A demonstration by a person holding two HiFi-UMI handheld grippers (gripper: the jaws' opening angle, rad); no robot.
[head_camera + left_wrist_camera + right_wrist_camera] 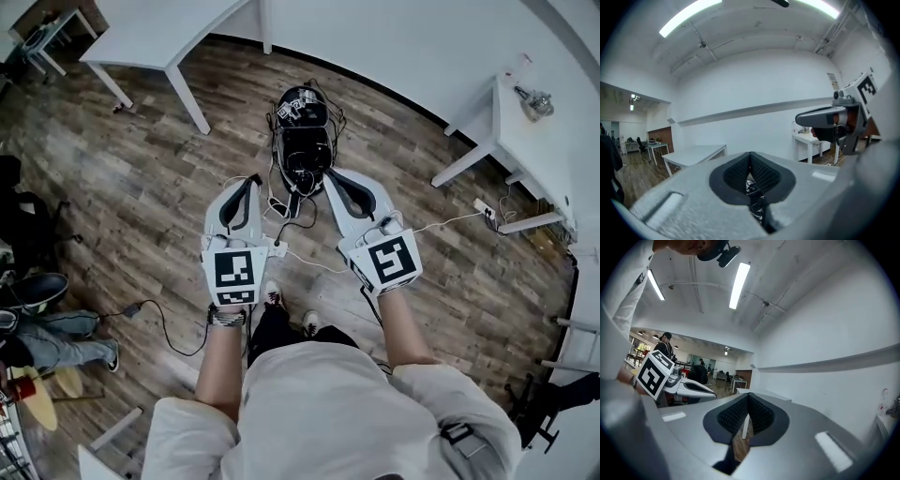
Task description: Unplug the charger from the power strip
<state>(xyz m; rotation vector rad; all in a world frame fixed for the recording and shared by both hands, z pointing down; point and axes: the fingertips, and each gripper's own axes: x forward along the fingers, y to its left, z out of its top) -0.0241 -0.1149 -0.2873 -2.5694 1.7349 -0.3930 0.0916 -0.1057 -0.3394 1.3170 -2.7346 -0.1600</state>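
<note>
My left tongs and right tongs are shut, empty, and held level over the floor. The probable strip lies on the floor far right, well apart. I cannot pick out the charger, so I judge the unplugging unconfirmed.

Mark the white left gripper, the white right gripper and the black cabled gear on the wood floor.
white left gripper [251, 179]: head view, shut jaw tips.
white right gripper [331, 173]: head view, shut jaw tips.
black cabled gear [305, 148]: head view, its middle.
</note>
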